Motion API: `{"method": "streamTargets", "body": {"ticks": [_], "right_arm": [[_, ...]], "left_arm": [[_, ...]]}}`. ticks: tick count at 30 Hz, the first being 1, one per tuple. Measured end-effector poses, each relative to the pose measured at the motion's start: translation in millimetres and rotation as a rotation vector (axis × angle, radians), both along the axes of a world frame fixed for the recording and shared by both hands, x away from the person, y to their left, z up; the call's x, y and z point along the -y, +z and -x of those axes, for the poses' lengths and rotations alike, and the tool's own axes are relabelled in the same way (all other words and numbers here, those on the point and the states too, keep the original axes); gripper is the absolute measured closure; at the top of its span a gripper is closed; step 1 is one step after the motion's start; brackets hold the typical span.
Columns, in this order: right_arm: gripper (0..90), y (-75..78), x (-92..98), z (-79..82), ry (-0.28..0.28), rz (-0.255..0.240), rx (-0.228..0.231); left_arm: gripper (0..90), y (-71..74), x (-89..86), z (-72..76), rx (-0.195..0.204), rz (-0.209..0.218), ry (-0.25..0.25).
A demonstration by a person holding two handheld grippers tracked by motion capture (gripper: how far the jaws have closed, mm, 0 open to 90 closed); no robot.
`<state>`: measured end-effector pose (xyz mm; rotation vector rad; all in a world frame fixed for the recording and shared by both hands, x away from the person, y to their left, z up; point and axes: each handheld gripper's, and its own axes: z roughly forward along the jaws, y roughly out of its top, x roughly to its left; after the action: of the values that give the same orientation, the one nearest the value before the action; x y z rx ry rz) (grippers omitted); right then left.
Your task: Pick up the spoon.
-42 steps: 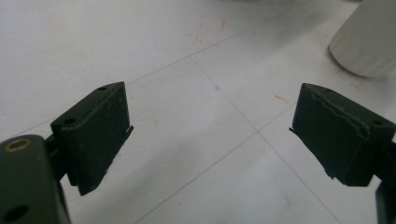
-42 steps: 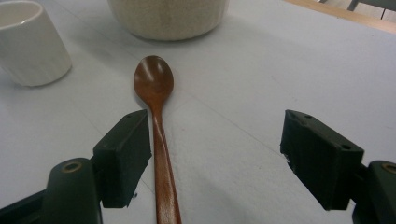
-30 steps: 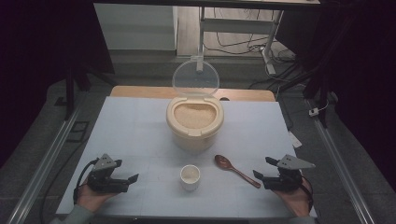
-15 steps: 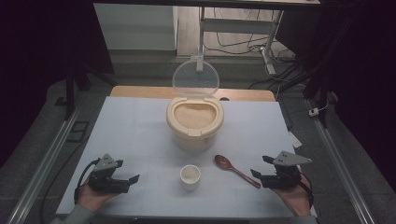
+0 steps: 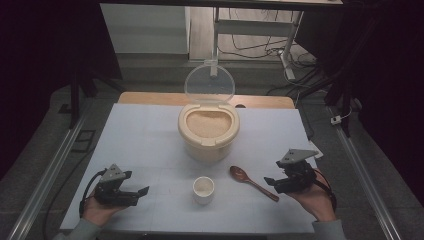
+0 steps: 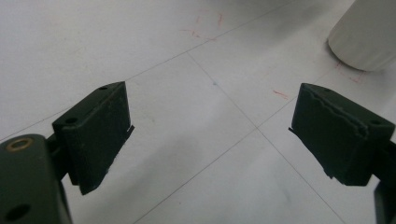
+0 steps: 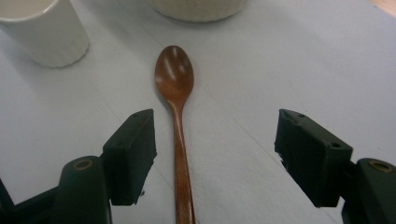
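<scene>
Right gripper (image 7: 215, 154) gapes wide, empty, astride the wooden spoon (image 7: 176, 116) handle (cup (image 7: 46, 28) ahead-left, rice container (image 5: 208, 129) beyond).

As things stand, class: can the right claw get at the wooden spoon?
Probably yes: the right claw is open, the wooden spoon handle lies on the table between its jaws, nearer one, with nothing in the way.

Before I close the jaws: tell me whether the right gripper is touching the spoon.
Apart. In the right gripper view the right gripper stands open, and the spoon handle lies between the jaws with bare table visible on either side of it.
</scene>
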<state>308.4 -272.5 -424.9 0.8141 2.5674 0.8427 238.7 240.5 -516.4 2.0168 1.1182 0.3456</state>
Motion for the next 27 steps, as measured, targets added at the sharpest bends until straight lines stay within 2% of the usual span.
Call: {"method": "streamTargets", "body": {"ticks": [4,6,7,9,16,18,19,21,27], "right_arm": [[29.4,-3.7,-9.8,-7.1,0.026,0.063,-0.065],[29.4,-9.0,-13.3,-9.9,0.032,0.078,-0.096],[29.4,-9.0,-13.3,-9.9,0.032,0.078,-0.096],[29.6,-17.5,-17.6,-12.6,0.035,0.11,-0.131],[33.7,-32.7,-21.7,-15.3,0.045,0.184,-0.184],[34.6,-34.8,-22.3,-16.2,0.047,0.186,-0.19],[36.6,-38.4,-24.0,-17.5,0.05,0.196,-0.213],[38.0,-42.8,-25.7,-19.1,0.052,0.204,-0.225],[44.2,-53.8,-29.4,-22.3,0.058,0.233,-0.251]], "left_arm": [[11.9,-0.7,-0.2,-0.8,-0.005,-0.001,-0.001],[11.9,-1.1,-0.2,-0.9,-0.009,-0.003,0.002],[11.9,-1.3,0.0,-0.7,-0.011,-0.003,0.007],[12.1,-1.5,0.2,-0.8,-0.013,-0.003,0.009],[12.1,-2.2,1.1,-0.9,-0.017,-0.009,0.007],[12.1,-2.4,1.2,-1.1,-0.016,-0.011,0.004],[12.1,-2.6,1.5,-1.1,-0.016,-0.012,0.004],[12.1,-2.7,1.6,-1.1,-0.017,-0.013,0.003],[12.1,-3.5,2.1,-1.2,-0.02,-0.018,-0.002]]}}
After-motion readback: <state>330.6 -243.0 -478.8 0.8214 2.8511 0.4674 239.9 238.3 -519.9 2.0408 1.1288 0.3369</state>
